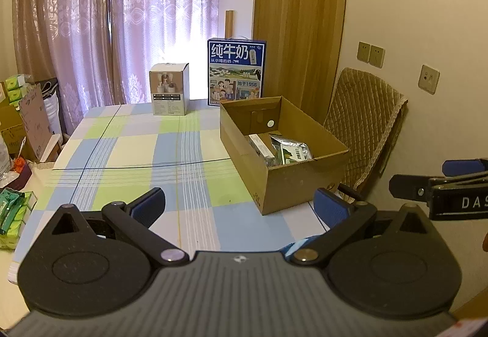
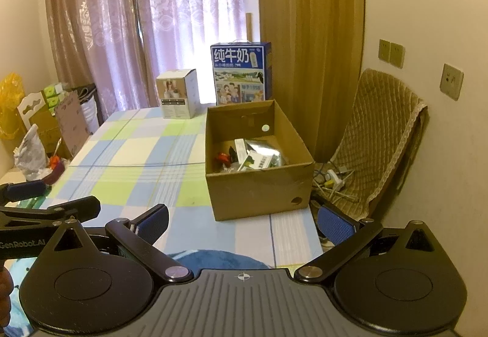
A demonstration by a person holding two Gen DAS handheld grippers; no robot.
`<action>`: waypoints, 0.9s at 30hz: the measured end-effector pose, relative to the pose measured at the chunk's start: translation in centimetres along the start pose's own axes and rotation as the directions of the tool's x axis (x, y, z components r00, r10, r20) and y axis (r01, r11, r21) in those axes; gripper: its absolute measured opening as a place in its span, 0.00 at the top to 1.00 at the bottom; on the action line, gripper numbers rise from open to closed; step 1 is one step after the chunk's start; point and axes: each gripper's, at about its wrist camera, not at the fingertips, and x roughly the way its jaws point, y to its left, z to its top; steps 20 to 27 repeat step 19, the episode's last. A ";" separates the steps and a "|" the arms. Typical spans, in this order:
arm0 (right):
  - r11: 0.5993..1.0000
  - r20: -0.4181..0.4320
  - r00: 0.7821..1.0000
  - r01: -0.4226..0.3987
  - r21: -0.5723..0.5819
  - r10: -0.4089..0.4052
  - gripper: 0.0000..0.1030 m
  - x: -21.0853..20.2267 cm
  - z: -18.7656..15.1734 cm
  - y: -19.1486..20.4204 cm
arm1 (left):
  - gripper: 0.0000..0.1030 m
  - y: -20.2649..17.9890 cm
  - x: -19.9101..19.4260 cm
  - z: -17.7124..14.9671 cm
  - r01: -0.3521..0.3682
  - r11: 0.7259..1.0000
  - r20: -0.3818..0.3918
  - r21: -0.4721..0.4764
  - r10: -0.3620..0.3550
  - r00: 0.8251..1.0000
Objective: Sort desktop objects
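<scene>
Tongs both spread wide, nothing between them: left tongs (image 1: 241, 209), right tongs (image 2: 244, 222), side by side low over the near edge of the checked bench (image 1: 137, 148). Open cardboard box (image 2: 259, 193) sits ahead and rightward, long axis running away from the tongs; inside lie a silver foil packet (image 2: 265, 154), a small white carton (image 2: 242, 149), a red item (image 2: 222, 158). Right tongs look nearer. Judged: sorting nearly complete, no loose pieces seen on the bench
</scene>
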 end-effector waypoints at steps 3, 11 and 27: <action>1.000 -0.002 1.000 -0.001 0.004 0.001 0.02 0.1 -0.1 -0.1 | 0.01 0.0 0.2 -0.1 -0.002 1.000 -0.006 -0.001 0.002 1.000; 1.000 -0.015 1.000 -0.005 0.014 0.005 0.02 0.6 -0.6 -0.2 | 0.01 0.3 0.9 -0.7 -0.006 1.000 -0.023 -0.005 0.006 1.000; 1.000 -0.024 1.000 -0.002 0.020 0.002 0.02 1.2 -1.0 -0.3 | 0.01 0.4 1.4 -1.2 -0.006 1.000 -0.003 0.006 0.006 1.000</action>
